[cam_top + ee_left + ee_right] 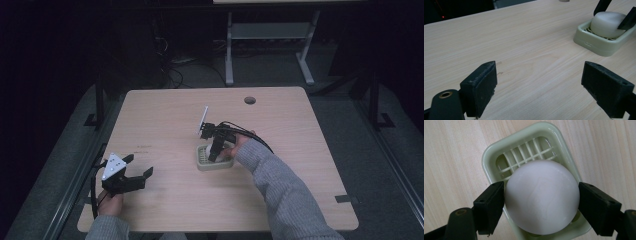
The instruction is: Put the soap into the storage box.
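Soap (541, 197), one round white bar, is seen sitting in one pale green soap dish (496, 152) near the middle of the wooden table (165, 120). The dish has a grid of slats in its bottom, and the bar is laid over the near part of that grid. The right gripper (216, 152) is pointed steeply down into the dish from above, and it is held by the person's right hand (239, 142), with the grey sleeve (280, 190) stretched in from the bottom right of the high view. In the right gripper view, its two black jaws are set on either side of the bar, one pad against each flank, so the bar is gripped between them. A white plate is seen standing up on the back of this gripper. The left gripper (131, 176) is held low over the near left part of the table, well apart from the dish, and it is pointed across the table toward the dish. Its jaws are spread wide and nothing is held between them; bare wood is seen in the gap. In the left gripper view, the dish and bar are seen far off at the top right. Two grippers, one bar and one dish are counted.
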Tool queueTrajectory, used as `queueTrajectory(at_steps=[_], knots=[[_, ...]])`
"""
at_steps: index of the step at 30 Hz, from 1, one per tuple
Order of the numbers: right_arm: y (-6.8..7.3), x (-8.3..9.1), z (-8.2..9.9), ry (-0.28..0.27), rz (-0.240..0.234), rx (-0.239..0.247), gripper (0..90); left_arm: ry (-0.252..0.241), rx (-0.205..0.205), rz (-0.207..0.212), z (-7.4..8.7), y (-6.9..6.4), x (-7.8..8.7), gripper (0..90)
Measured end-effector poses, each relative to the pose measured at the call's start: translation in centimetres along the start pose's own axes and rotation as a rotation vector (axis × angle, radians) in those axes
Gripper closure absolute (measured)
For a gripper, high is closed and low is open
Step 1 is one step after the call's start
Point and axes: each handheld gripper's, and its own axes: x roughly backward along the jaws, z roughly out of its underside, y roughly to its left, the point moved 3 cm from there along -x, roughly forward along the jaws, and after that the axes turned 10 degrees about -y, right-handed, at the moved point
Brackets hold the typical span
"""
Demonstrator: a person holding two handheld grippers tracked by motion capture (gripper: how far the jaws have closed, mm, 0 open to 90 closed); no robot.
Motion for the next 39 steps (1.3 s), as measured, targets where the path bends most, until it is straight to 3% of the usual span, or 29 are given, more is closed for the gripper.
queueTrajectory(at_steps=[21, 39], knots=[[0.3, 0.9, 0.1, -0.026, 0.011, -0.001, 21.7, 0.001, -0.003, 0.001, 0.0, 0.0, 0.1, 12.8], [0.2, 3.3, 2.5, -0.086, 0.038, -0.037, 21.8, 0.005, -0.002, 0.004, 0.1, -0.2, 0.0, 12.8]])
